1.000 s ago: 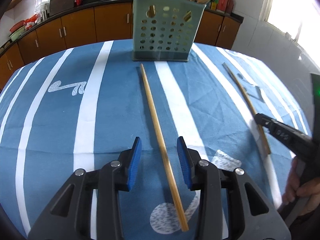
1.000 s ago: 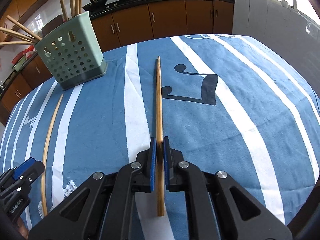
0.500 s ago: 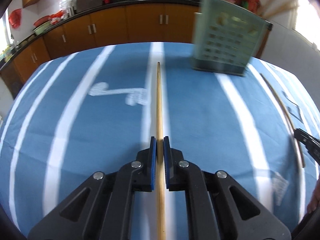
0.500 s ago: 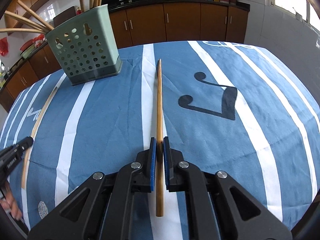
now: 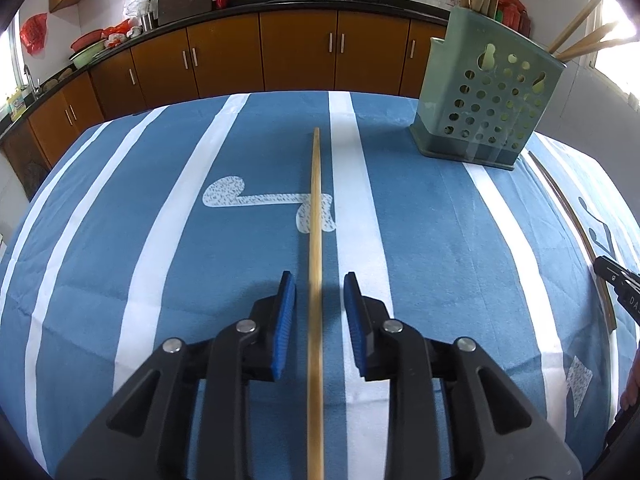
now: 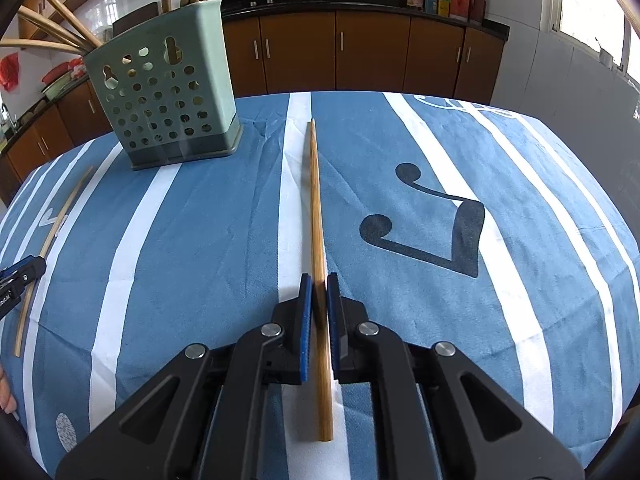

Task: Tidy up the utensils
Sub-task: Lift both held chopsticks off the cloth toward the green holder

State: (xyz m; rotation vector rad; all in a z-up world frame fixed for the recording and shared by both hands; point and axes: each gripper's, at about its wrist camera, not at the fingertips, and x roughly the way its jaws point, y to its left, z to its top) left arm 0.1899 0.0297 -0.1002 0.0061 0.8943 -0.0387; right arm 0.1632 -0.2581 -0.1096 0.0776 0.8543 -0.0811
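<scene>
Left gripper (image 5: 319,294): fingers (image 5: 285,320) apart and opening, a light bamboo chopstick (image 5: 316,264) running between the blue pads, neither pad touching it. The stick is thin, round, pale tan, tapering toward its far tip; it extends straight ahead of the fingertips over the blue-and-white striped cloth (image 5: 440,240).

Right gripper (image 6: 319,296): fingers (image 6: 305,320) clamped together on a darker brown chopstick (image 6: 316,208), gripped near its thick butt end; the butt sticks out behind the pads and the narrow tip points ahead.

Farther, ahead and left of the right fingers, a green perforated holder (image 6: 164,96) stands upright on the counter (image 6: 560,280) with several chopsticks fanned out of its top. In the left view it sits ahead and right.
</scene>
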